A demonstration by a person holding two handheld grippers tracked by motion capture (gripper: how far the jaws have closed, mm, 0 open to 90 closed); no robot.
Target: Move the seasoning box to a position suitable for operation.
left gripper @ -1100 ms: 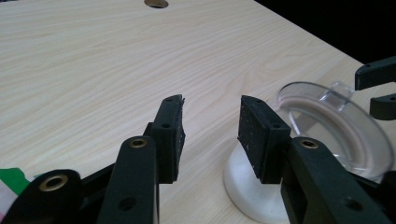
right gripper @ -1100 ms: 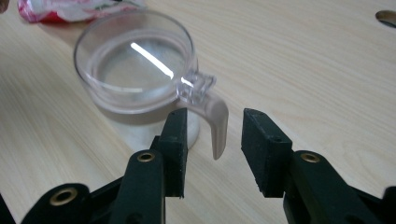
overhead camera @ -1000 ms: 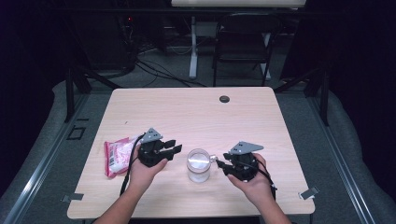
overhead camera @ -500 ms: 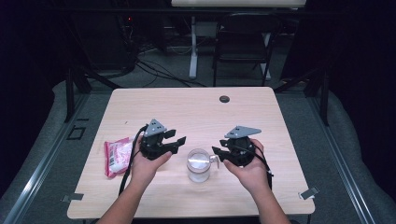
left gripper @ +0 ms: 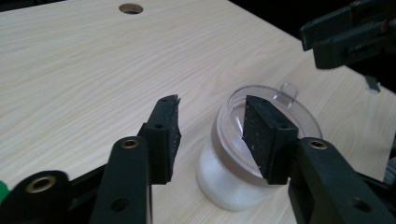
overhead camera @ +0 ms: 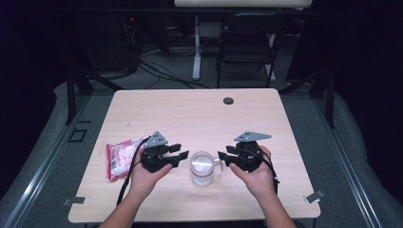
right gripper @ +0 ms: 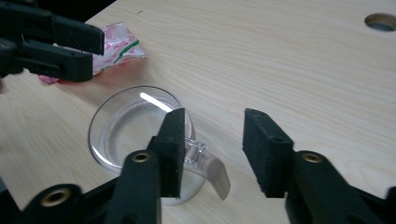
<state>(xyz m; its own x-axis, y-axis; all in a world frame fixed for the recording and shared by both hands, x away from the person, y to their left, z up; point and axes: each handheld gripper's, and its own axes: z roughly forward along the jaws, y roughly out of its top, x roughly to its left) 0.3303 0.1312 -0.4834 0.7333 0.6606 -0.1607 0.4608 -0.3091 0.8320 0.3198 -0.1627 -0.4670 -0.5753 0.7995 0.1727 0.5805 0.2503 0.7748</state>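
Two hands reach in from the near edge of the table (overhead camera: 199, 114), each holding a black gripper. Between them, near the front edge, stands a clear jar (overhead camera: 202, 167) with a see-through lid and something white inside. The left gripper (overhead camera: 177, 155) sits just left of the jar, its jaws spread apart and gripping nothing; in the left gripper view the jar (left gripper: 254, 154) lies just beyond its tips, partly behind the right-hand jaw. The right gripper (overhead camera: 222, 158) sits just right of the jar, jaws also apart and empty, close to the clear tab on the lid. Left of the left hand (overhead camera: 145, 173) lies a pink and white packet (overhead camera: 121, 156). Farther off, a dark round hole (overhead camera: 228, 100) marks the far side of the table.
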